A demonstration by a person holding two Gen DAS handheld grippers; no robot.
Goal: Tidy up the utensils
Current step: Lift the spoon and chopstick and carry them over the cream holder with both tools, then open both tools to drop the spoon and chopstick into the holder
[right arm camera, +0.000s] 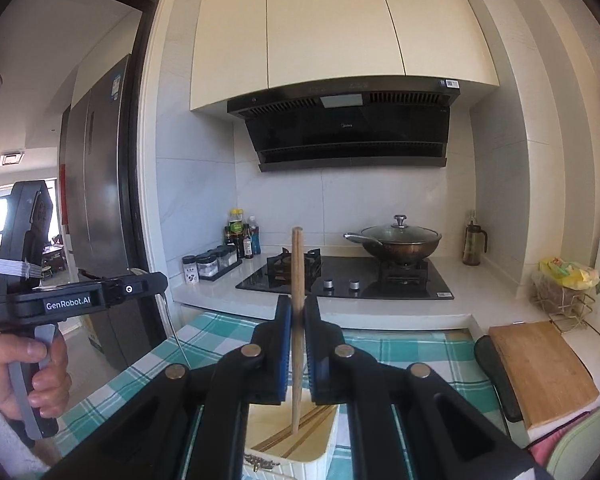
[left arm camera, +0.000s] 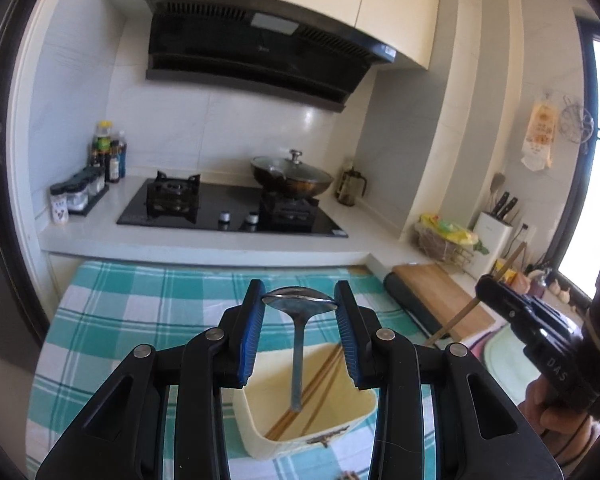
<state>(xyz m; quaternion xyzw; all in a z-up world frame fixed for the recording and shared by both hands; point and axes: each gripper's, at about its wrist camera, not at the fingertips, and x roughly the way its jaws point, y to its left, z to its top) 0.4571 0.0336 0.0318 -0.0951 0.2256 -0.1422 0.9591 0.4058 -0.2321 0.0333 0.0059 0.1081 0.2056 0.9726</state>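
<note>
Kitchen counter with a gas hob [left arm camera: 232,210] and a lidded wok [left arm camera: 292,180] is stretching out well beyond my tongs, and a teal checked cloth [left arm camera: 132,304] is lying directly beneath them.

My left tongs [left arm camera: 300,304] are grasping a steel spoon [left arm camera: 299,344] by the edges of its bowl, the pads pressing on either side, so the handle is hanging down toward the cream box [left arm camera: 260,432] below. My right tongs [right arm camera: 298,320] are clenching a single wooden chopstick [right arm camera: 298,280], which is standing nearly upright between the pads, its lower tip pointing into that same cream box [right arm camera: 324,452].

What is worrying me is the spoon: I am pinching it across a smooth, curved bowl, and I judge that any tilt or jolt could let it swivel or slip out and clatter past the box wall onto the cloth. The chopstick is being held near its middle, so it could pivot between the pads if its tip catches the rim or the sticks already inside. Both tongs are working close together over one small opening, and I think they could knock each other, or the box could be nudged along the cloth.

Inside the box, several wooden chopsticks [left arm camera: 300,408] are lying slantwise across the floor; nothing else is showing in the part I can see. A wire basket [left arm camera: 444,244] far off to the right of my left tongs is holding yellow packets.
</note>
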